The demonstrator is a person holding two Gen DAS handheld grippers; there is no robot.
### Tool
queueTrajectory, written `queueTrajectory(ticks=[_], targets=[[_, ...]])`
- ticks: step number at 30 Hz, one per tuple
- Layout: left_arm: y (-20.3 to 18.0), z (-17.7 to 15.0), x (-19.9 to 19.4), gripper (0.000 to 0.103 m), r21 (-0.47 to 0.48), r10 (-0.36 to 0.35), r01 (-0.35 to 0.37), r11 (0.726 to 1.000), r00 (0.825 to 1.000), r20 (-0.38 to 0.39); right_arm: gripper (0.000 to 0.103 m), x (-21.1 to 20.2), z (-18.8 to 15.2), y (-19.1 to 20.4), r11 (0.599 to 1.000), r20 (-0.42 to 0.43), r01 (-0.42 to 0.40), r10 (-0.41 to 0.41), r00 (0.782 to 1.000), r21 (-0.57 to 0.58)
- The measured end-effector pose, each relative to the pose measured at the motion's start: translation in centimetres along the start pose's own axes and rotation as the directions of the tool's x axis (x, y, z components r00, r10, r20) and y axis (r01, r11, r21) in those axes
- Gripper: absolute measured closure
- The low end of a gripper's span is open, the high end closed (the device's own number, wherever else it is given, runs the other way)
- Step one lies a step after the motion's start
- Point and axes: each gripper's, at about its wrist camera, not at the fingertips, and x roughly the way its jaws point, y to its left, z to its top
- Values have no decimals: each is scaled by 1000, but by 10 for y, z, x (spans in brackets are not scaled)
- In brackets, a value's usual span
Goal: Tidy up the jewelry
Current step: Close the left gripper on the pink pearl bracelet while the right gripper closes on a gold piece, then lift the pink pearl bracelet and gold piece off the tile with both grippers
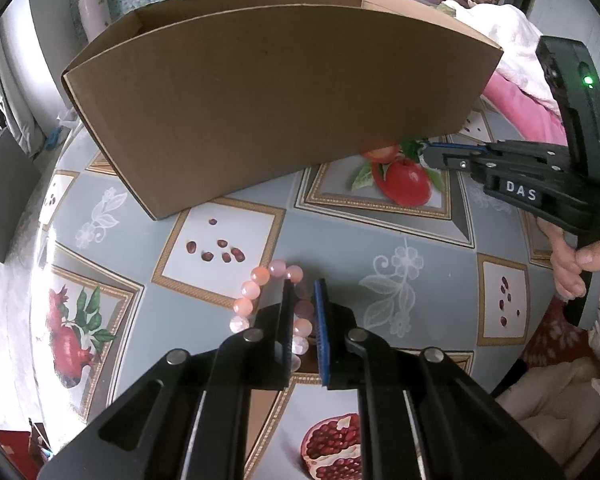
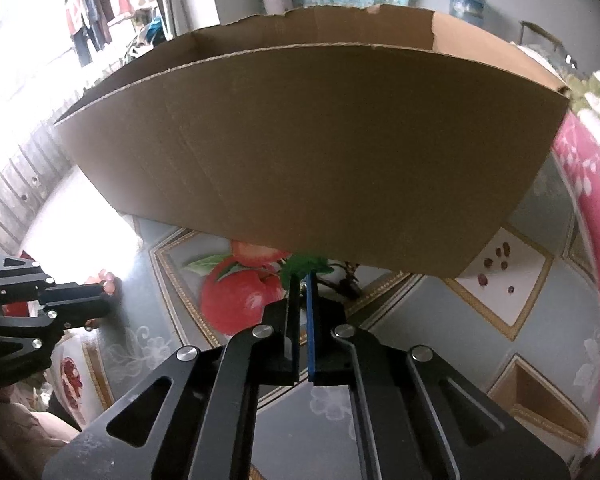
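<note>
One pink bracelet (image 1: pixel 274 304) is lying on the bench (image 1: pixel 420 240), the left gripper (image 1: pixel 305 284) clamping it; at twelve o'clock, one box (image 1: pixel 268 96); the right gripper (image 2: pixel 303 280) is sitting pressed together, empty.

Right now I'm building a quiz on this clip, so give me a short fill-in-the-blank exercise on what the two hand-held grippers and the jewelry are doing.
1. The left hand-held gripper is closed on a bracelet of ____ beads.
2. The right hand-held gripper is shut on ____.
3. Behind the bracelet stands an open ____ box.
4. The tablecloth is printed with ____ fruit.

Missing words: pink; nothing; cardboard; red
</note>
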Motion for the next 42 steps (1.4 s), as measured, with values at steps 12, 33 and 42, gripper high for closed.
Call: queueTrajectory(ticks=[12,33,42], targets=[[7,-3,-3,94,-24,-4,3,1000,1000,-5,103,-18,-9,-14,999,24,-2,0,1000,50],[6,-5,-5,94,-17,8,-8,1000,1000,-12,103,-18,-6,-6,999,27,-10,9,1000,47],[6,-5,-5,94,-15,9,-9,1000,1000,-11,103,-21,-4,-3,999,33,-12,11,999,45]])
